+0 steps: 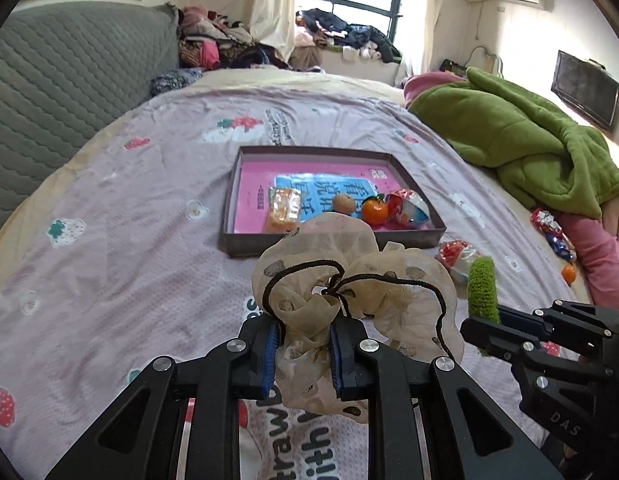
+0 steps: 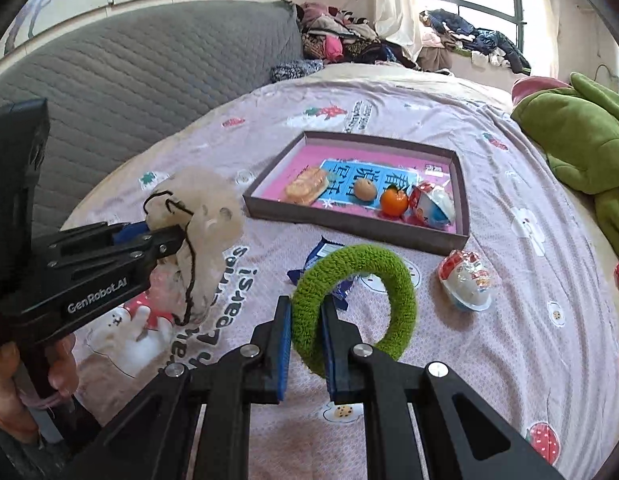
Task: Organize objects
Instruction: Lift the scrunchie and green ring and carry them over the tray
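Scrunchie pinched by right gripper; left gripper reads "GenRobot.AI".

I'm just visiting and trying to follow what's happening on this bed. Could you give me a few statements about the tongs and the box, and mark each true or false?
1. The left tongs grip a sheer beige scrunchie. True.
2. The right tongs are empty. False: they are shut on a fuzzy green hair ring.
3. The shallow box holds a small orange. True.
4. The walnut lies outside the box, on the sheet. False: it sits inside, beside the orange.
5. A wrapped egg-shaped treat lies on the sheet just outside the box. True.
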Available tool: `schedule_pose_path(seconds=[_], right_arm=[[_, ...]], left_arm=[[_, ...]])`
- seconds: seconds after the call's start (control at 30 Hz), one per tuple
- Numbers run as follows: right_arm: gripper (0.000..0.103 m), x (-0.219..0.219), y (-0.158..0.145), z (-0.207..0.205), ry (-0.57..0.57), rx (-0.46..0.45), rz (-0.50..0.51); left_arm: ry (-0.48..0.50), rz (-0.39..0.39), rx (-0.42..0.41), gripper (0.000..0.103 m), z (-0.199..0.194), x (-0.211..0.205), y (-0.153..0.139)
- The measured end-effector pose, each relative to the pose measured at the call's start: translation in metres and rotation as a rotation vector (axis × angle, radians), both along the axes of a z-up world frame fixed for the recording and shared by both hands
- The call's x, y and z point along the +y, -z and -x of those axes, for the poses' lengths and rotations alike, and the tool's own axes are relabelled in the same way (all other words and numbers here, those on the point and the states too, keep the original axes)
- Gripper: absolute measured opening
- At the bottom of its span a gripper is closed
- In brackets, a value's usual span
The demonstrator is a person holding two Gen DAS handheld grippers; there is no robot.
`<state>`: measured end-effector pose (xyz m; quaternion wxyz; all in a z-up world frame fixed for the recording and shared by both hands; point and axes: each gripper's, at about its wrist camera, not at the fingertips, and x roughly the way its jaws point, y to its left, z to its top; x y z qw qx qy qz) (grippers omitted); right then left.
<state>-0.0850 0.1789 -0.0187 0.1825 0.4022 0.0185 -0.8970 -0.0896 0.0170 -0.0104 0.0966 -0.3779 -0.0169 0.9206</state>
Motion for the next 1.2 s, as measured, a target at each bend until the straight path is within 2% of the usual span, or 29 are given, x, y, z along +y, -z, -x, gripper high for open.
schedule_pose_path(seconds=[0.4, 1.2], right_arm=[[0.014, 0.000, -0.024, -0.020, 0.011, 0.042, 0.047], [0.014, -0.005, -0.061, -0.029, 0.010, 0.126, 0.101]], left_arm=[[-0.013, -0.010, 0.035, 0.021, -0.031, -0.011, -0.018], [-0.040, 0.012, 0.126, 0.021, -0.046, -0.017, -0.055]])
